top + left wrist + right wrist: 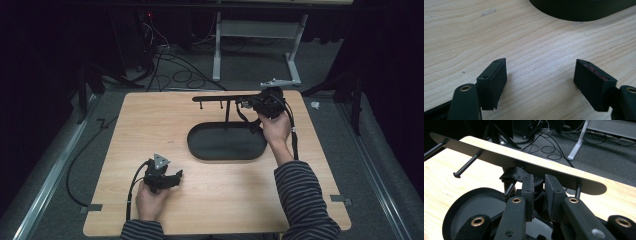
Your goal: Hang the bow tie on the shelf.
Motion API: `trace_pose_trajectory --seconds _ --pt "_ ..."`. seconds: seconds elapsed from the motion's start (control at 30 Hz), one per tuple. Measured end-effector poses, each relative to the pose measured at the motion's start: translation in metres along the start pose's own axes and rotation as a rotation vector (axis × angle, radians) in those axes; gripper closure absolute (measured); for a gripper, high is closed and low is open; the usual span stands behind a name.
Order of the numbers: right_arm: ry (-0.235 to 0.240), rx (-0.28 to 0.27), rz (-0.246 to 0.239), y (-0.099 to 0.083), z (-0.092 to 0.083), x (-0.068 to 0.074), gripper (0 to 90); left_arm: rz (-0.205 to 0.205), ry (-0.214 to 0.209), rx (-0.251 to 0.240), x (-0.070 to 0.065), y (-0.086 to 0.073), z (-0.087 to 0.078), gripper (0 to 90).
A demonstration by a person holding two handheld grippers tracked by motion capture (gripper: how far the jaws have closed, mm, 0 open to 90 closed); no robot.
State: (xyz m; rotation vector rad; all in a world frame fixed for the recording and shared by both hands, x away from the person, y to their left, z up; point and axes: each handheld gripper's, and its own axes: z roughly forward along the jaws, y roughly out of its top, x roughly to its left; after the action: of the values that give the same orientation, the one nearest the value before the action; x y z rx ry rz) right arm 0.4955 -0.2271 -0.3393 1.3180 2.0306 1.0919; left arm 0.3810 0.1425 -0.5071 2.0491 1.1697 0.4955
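At the rack's crossbar [524, 165], you are pinching the black strap [514, 175] in the right gripper [539, 192], seemingly looping it over a peg [509, 190]; your left gripper [540, 82] is resting near the rack's tray [225, 145], jaws apart and empty.

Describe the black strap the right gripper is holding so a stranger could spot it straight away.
Find the black stand with its oval tray base on the wooden table. Its top crossbar has pegs hanging underneath. The black fabric strap loops over one peg, pinched by the right gripper; it's the only soft thing on the rack.
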Motion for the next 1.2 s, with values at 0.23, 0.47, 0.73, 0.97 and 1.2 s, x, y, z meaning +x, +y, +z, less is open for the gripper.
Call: trace_pose_trajectory --seconds 0.23,0.47,0.73,0.97,1.2 --pt "-0.026 0.019 -0.027 0.0 0.001 0.003 77.8 -0.002 -0.003 -0.001 0.0 0.0 0.0 27.1" --pt "-0.024 0.044 -0.022 -0.002 0.003 0.002 75.0 -0.001 -0.001 -0.002 0.0 0.0 0.0 27.2" --pt "-0.03 0.023 -0.022 -0.005 -0.001 0.0 76.3 0.001 -0.001 0.0 0.0 0.0 0.0 27.2" --pt "-0.025 -0.003 -0.004 -0.013 -0.012 -0.005 75.5 0.001 -0.001 0.0 0.0 0.0 0.0 27.1" --pt "-0.02 -0.026 0.007 -0.018 -0.022 -0.01 75.1 0.0 0.0 -0.001 0.0 0.0 0.0 27.2"
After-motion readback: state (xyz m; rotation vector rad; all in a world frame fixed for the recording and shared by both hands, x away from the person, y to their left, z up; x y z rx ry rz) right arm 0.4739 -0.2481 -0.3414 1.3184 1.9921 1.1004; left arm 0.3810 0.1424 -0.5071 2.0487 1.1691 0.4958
